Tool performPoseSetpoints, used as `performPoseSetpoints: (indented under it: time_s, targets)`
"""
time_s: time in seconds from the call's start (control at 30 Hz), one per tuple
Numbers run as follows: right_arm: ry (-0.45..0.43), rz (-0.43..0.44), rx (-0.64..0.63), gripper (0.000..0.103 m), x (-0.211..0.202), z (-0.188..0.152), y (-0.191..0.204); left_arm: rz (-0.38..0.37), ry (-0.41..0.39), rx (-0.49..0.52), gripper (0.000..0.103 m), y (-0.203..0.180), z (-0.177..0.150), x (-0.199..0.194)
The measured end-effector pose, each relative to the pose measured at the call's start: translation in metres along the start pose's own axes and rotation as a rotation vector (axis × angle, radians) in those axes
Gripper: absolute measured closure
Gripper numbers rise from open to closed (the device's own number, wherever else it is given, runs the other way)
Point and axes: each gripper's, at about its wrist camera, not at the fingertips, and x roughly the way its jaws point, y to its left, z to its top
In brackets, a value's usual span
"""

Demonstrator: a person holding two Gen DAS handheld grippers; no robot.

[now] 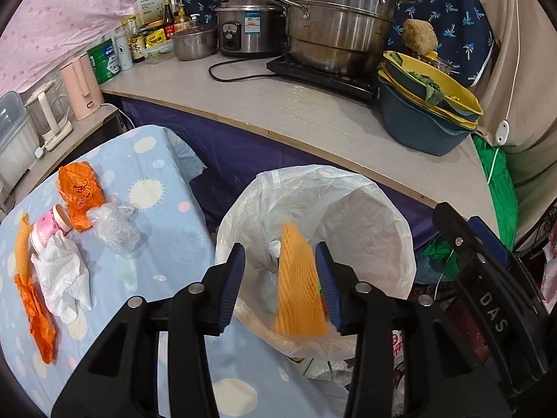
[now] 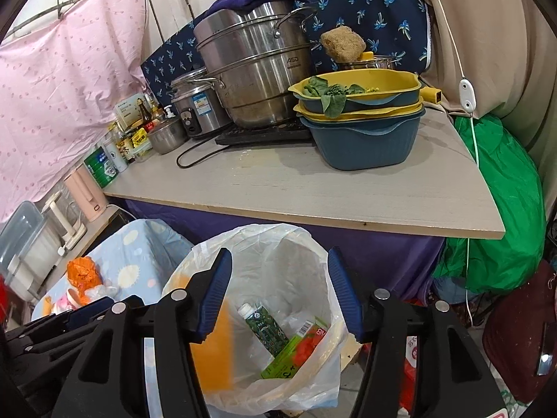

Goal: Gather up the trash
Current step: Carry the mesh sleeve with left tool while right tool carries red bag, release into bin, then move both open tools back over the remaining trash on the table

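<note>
1. Directly below the left tongs point(image 1: 280, 284), an orange foam net point(image 1: 299, 285) hangs blurred between parted pads, above the lined trash bin point(image 1: 383, 230).
2. Right tongs point(image 2: 280, 294) stand open and empty over the same bin (a bottle point(image 2: 266, 329) and carton point(image 2: 296, 351) lie inside).
3. Left of the left tongs, on the blue-clothed counter point(image 1: 167, 244): orange bag point(image 1: 80, 195), cup point(image 1: 47, 228), tissue point(image 1: 62, 282).

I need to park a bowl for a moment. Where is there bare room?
The countertop is bare along its front edge, between the blue basin and the green tin. Its back is crowded with pots. The blue cloth's left holds trash.
</note>
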Motion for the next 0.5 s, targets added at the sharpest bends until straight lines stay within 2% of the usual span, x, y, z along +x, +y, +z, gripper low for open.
performPoseSetpoints:
  time_s: [0.23,0.5]
  targets:
    - [-0.012,0.007,0.002,0.043,-0.006,0.001,0.004,0.012,-0.011,-0.015,0.055,0.006,0.002,-0.004]
    - [-0.018,0.014,-0.016,0.043,-0.014,-0.001,0.016,0.024,-0.028,-0.026,0.054,0.014,-0.001,-0.014]
